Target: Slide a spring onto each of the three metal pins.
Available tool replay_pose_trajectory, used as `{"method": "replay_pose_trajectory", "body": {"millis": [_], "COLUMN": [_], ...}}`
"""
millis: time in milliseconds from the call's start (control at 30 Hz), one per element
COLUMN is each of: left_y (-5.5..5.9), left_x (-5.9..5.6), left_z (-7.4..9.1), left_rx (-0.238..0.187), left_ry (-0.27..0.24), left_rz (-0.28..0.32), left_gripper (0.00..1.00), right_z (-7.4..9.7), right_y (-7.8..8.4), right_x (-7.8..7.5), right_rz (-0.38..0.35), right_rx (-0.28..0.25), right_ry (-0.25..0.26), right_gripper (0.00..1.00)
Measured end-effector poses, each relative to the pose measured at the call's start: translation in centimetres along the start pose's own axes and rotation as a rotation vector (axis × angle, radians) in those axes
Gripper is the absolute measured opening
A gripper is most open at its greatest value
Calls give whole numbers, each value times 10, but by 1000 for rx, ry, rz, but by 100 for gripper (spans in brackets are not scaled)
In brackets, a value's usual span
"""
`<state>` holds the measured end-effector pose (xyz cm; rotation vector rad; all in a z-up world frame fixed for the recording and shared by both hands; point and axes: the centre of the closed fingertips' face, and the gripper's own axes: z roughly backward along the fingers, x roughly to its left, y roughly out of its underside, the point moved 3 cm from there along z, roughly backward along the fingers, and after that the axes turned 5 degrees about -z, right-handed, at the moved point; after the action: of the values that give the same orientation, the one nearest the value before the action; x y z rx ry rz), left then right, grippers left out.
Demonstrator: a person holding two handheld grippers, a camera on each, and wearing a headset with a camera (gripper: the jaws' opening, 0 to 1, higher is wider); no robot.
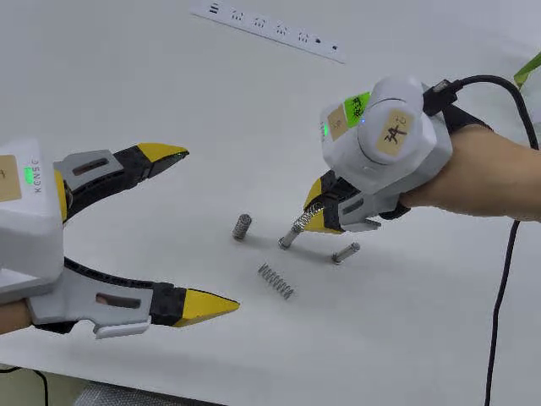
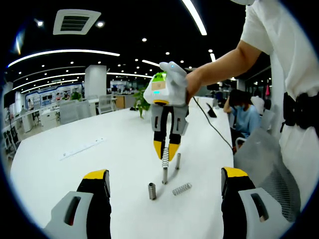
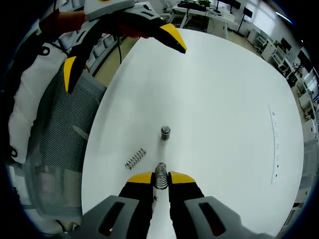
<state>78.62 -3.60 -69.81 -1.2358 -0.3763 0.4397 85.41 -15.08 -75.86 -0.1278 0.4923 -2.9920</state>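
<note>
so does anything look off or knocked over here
Nothing stands out. The sprung pin, middle pin and bare pin stand upright; the right tongs hold a spring over the middle one; a loose spring lies beside them.

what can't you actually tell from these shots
- Head view: the pin under the right gripper is too small to show how far the spring sits on it.
- Right gripper view: the right gripper covers that pin, so seating is unclear.
- Head view: power strip markings are too small to read.
</note>
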Motion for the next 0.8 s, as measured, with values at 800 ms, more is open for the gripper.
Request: {"method": "replay_pose_trajectory", "body": {"millis": [800], "left_y": [1], "left_x": [1], "left_z": [-3], "left_rx": [-1], "left_ry": [-1], "left_rz": [9], "left_gripper": [93], "right_z": [-21], "right_y": [5], "right_x": [-1], "right_rz": [23], "right_rx": [31], "right_ry": [-6], "right_gripper": [12]}}
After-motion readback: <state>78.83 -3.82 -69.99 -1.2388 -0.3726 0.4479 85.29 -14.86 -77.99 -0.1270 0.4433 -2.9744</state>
